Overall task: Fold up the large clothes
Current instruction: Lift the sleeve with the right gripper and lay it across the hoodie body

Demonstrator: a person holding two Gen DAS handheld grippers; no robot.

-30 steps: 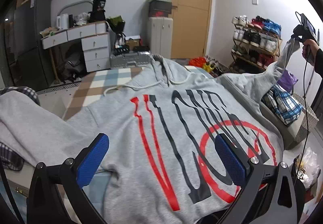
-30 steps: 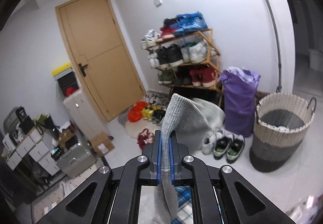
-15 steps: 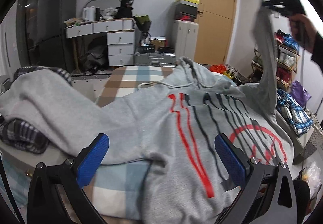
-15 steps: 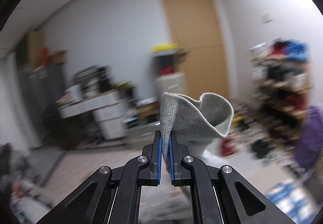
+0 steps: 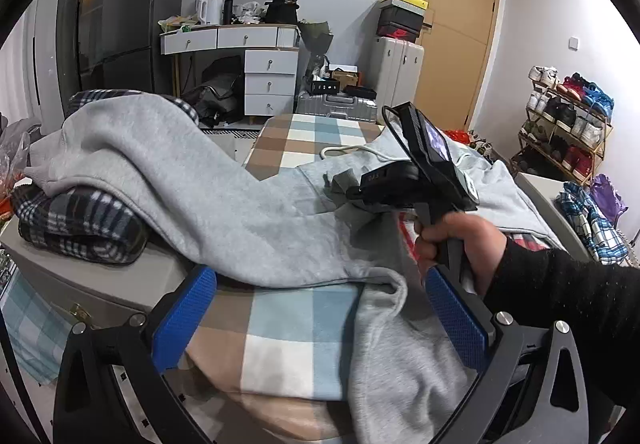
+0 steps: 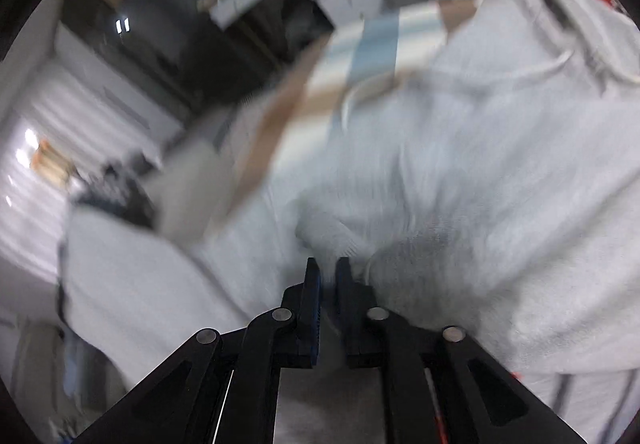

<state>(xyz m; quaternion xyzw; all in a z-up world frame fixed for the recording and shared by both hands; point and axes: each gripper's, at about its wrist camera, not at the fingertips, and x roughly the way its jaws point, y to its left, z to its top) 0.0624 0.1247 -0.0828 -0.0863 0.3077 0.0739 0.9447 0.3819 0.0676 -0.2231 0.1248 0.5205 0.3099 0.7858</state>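
the right gripper has just been opening slightly above the gray hoodie, holding nothing; the left gripper at 6 o'clock stands wide open, empty.

The right gripper presses a sleeve cuff onto the grey hoodie (left gripper's jaws gaping).

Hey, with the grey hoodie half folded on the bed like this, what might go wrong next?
1. The right hand-held gripper has just been opening with the sleeve cuff at its jaws; the cuff may land bunched, not flat.
2. The other sleeve is draped over the plaid bundle, so the fold could end lopsided.
3. The hoodie's hem hangs over the bed edge and may drag the hoodie off.
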